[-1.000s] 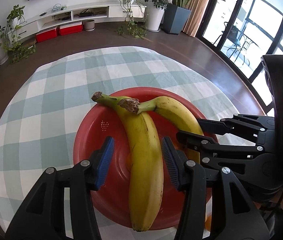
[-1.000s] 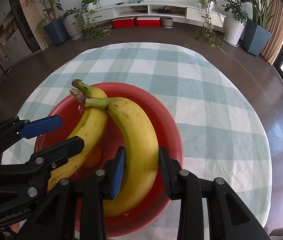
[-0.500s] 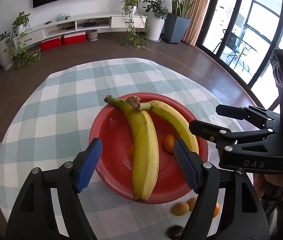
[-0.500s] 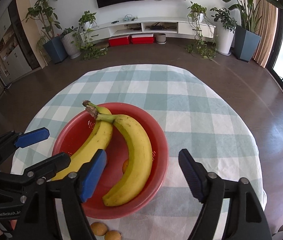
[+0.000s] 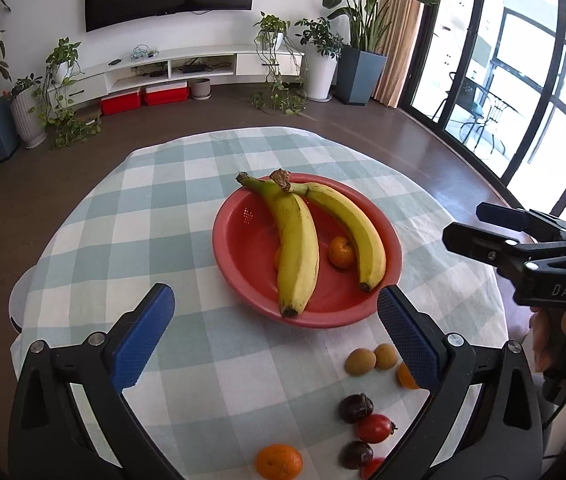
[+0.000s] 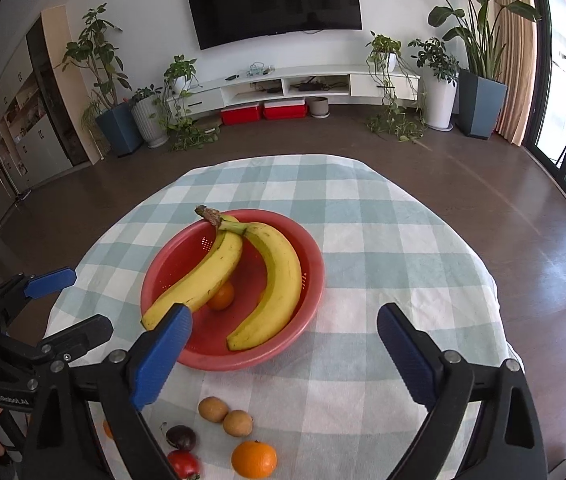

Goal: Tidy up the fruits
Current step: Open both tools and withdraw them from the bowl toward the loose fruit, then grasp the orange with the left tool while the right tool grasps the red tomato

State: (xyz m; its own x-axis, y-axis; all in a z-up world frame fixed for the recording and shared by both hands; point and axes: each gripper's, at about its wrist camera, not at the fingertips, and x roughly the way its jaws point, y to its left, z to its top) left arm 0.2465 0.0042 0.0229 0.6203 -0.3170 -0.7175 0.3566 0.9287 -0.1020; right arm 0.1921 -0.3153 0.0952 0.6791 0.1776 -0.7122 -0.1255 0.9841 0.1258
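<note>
Two ripe, lightly speckled bananas (image 5: 299, 240) are lying in the red bowl (image 5: 243, 240) at frame centre, while the left tool (image 5: 275, 332) and right tool (image 6: 283, 344) are spreading wide, gripping nothing.

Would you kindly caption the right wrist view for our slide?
Two bananas rest in the red bowl; right tool opening, empty, above loose small fruits.

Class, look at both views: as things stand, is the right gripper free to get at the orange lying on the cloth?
Probably yes. The right gripper has nothing between its opening jaws, and the orange lies bare on the cloth just below them, apart from the other fruits.
</note>
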